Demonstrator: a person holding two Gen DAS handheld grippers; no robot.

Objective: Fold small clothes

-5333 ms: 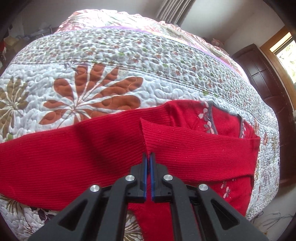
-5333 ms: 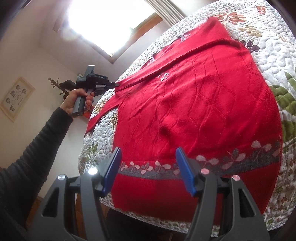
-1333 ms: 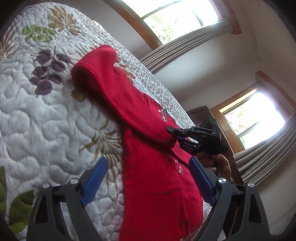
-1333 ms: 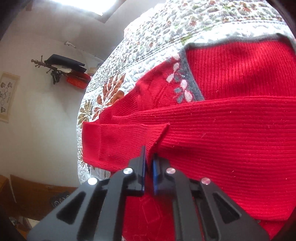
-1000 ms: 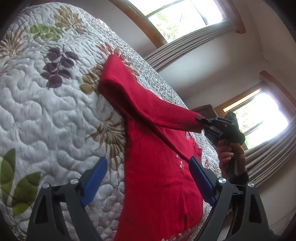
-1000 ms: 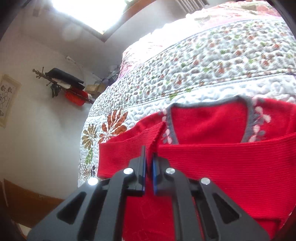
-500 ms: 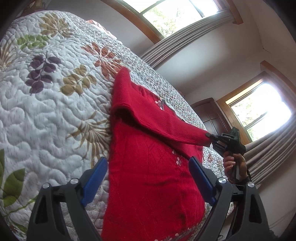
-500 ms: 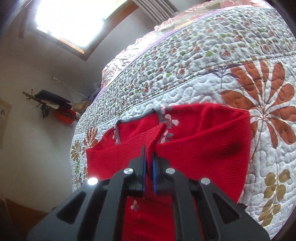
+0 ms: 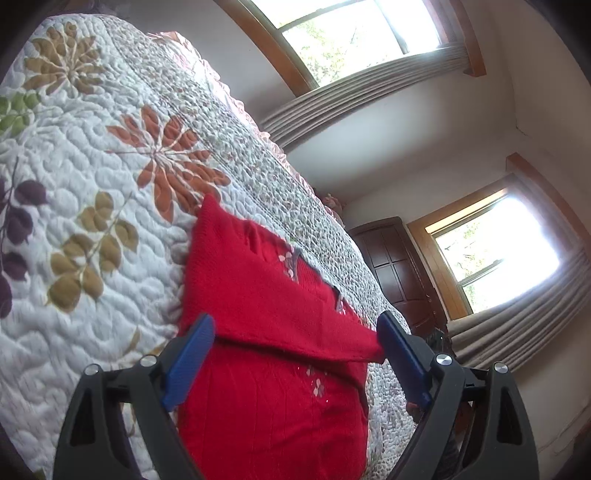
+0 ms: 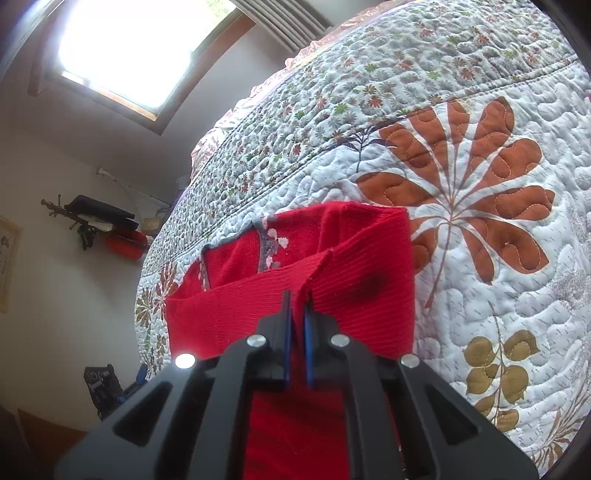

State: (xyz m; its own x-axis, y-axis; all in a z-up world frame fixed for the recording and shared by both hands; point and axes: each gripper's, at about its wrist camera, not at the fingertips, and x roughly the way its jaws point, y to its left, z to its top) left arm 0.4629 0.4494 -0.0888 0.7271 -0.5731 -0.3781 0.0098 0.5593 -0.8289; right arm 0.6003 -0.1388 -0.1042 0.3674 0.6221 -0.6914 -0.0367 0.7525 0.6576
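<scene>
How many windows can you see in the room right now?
2. One arched wood-framed window behind the bed's far end, one rectangular window beside the dark wooden door. Others may be out of view.

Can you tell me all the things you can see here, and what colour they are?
sweater: one, red with small flowers by the neck, lying on the quilt, sleeve folded across it.
quilt: one, white with orange, brown, green and purple leaves, covering the bed.
windows: two, wooden frames, on the walls.
curtains: grey-brown, bunched under the windows.
door: one, dark wood, past the bed.
wall rack: one, dark things on it.
left gripper: black, blue pads, open, empty.
right gripper: black, shut on the sleeve.
</scene>
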